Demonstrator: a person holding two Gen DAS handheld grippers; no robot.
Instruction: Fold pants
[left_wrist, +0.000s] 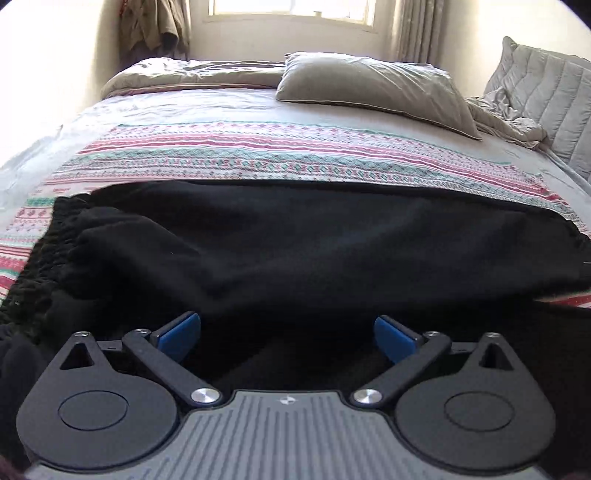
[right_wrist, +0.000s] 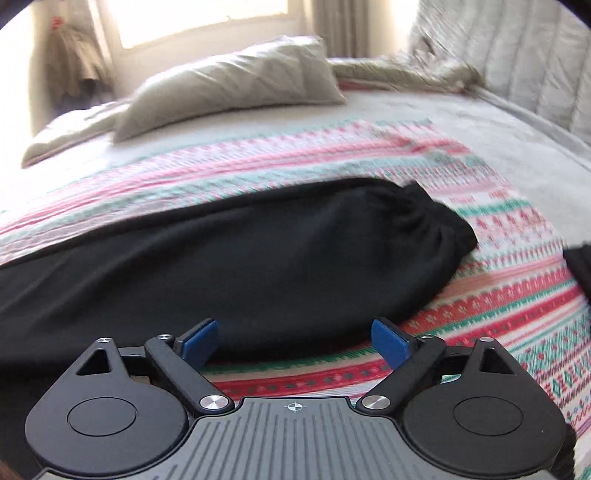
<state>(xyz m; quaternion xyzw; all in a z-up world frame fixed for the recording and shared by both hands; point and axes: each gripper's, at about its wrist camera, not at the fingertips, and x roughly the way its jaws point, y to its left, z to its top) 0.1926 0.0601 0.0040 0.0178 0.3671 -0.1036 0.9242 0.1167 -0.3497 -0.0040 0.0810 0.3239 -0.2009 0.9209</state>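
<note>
The long black soft pants run off the left wrist picture at both sides. In the right wrist picture, the striped pink and green blanket is blurry, and a small dark thing at the edge is cut off.

Bed carries patterned blanket, black pants, seemingly two pillows.

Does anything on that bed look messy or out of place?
Mostly tidy. The black pants lie lengthwise across the striped blanket, and only the crumpled bedding beside the pillow looks rumpled.
</note>
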